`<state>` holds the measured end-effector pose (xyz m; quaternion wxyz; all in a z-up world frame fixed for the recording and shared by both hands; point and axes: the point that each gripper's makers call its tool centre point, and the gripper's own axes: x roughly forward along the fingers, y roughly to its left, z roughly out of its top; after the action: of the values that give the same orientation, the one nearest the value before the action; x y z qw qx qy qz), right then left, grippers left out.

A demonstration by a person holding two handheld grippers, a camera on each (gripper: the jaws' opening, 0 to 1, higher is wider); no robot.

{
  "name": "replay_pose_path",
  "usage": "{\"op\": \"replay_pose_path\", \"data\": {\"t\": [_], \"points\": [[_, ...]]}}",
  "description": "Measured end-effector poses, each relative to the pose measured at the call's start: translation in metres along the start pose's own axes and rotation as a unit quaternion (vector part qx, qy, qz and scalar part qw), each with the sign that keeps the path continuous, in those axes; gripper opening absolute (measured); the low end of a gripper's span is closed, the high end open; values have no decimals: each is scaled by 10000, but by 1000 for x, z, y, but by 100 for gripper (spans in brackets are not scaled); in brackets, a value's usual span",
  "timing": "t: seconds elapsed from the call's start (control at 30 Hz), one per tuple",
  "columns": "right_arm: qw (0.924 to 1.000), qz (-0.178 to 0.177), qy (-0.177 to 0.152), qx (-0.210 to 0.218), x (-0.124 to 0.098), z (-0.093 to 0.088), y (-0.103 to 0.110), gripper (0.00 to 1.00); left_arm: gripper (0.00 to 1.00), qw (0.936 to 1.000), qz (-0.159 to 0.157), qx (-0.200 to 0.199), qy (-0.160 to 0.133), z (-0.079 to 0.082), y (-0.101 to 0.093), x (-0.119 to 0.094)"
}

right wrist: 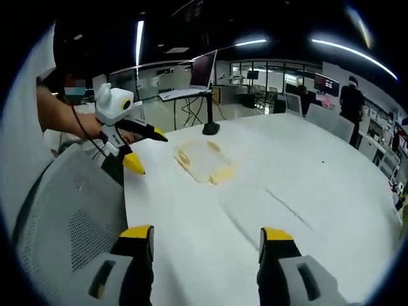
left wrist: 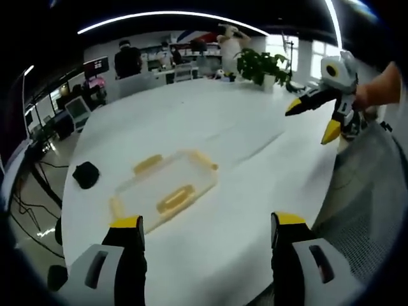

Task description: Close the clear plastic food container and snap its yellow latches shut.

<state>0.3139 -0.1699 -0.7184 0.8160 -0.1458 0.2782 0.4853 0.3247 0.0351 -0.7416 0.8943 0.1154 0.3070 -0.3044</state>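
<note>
Both your grippers (left wrist: 207,233) (right wrist: 207,242) hang unclenched, short of the clear container (left wrist: 164,188); approach level, press its lid evenly.

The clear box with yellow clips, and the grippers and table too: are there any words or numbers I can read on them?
None can be read.
Clear plastic food container: no print shows on it or on its yellow latches.
Left gripper and right gripper: no lettering shows.
White table: bare of text.
Background screens: too small and blurred to read.
</note>
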Motion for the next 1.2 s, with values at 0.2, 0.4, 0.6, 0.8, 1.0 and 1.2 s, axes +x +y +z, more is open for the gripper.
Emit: {"op": "replay_pose_path", "data": {"t": [0.2, 0.4, 0.6, 0.8, 1.0, 1.2], "points": [[9999, 70, 30, -81, 8, 4, 1, 63, 79, 10000, 25, 56, 19, -1, 8, -2], [9997, 159, 82, -160, 15, 6, 5, 61, 79, 9999, 18, 156, 46, -3, 14, -4], [9994, 287, 110, -187, 19, 7, 8, 62, 79, 9998, -82, 147, 118, -8, 18, -3], [9991, 317, 157, -223, 21, 9, 5, 60, 78, 9997, -70, 175, 142, -9, 26, -3], [9988, 360, 173, -289, 28, 15, 2, 60, 77, 9996, -67, 201, 196, -11, 34, -1], [9986, 408, 178, -301, 36, 21, 2, 59, 77, 9994, -109, 252, 233, -11, 38, 0]]}}
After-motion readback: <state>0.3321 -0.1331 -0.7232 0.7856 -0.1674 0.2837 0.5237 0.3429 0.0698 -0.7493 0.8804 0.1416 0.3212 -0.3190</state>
